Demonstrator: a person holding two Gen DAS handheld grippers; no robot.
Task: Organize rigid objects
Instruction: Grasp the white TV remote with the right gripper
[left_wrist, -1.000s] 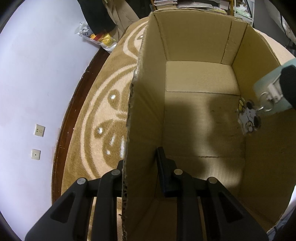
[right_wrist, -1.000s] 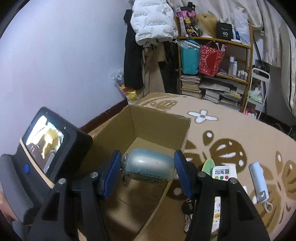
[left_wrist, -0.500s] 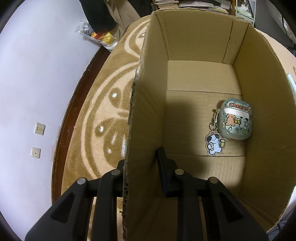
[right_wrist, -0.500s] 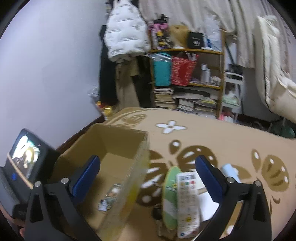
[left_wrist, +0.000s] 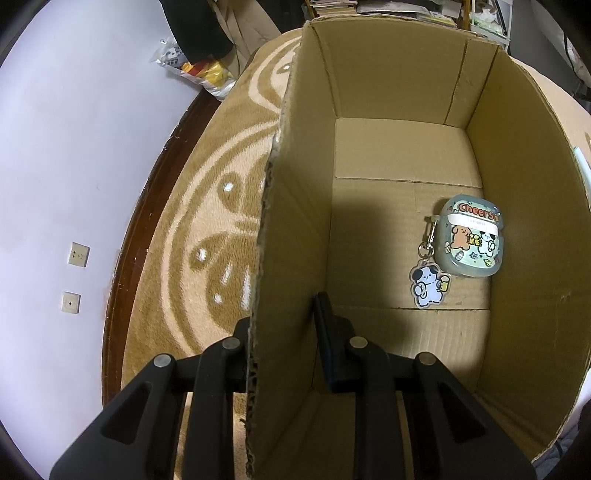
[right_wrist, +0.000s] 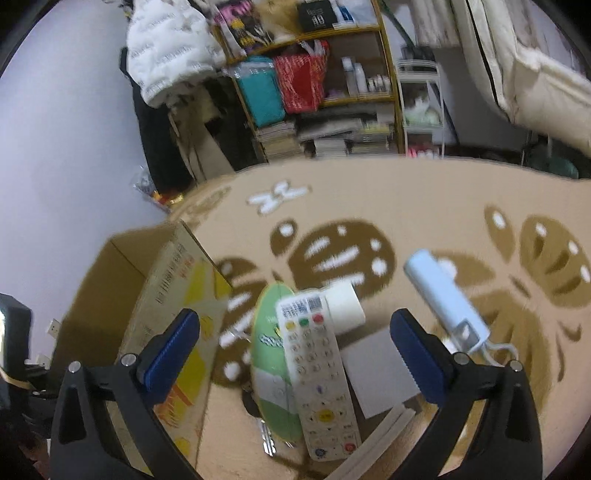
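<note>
My left gripper (left_wrist: 282, 321) is shut on the near wall of the open cardboard box (left_wrist: 291, 206), one finger outside and one inside. On the box floor lies a grey-green earbud case (left_wrist: 471, 240) with cartoon dogs and a dog keychain charm (left_wrist: 428, 286). My right gripper (right_wrist: 295, 332) is open wide above the rug, nothing between its blue pads. Below it lie a white remote control (right_wrist: 317, 376) on a green oval item (right_wrist: 271, 354), a white tube (right_wrist: 345, 304), a grey flat card (right_wrist: 378, 373) and a pale blue handheld device (right_wrist: 443, 299). The box (right_wrist: 159, 295) stands at its left.
A brown and cream patterned rug (right_wrist: 406, 214) covers the floor. A shelf (right_wrist: 317, 81) with bags, books and bottles stands at the back wall, with a white jacket (right_wrist: 170, 48) hanging beside it. A plastic bag (left_wrist: 199, 70) lies by the wall, which has two sockets (left_wrist: 74, 277).
My right gripper let the earbud case go into the box, opened wide, and swung right to hang over the remote and other items. The left gripper stayed clamped on the box wall.
</note>
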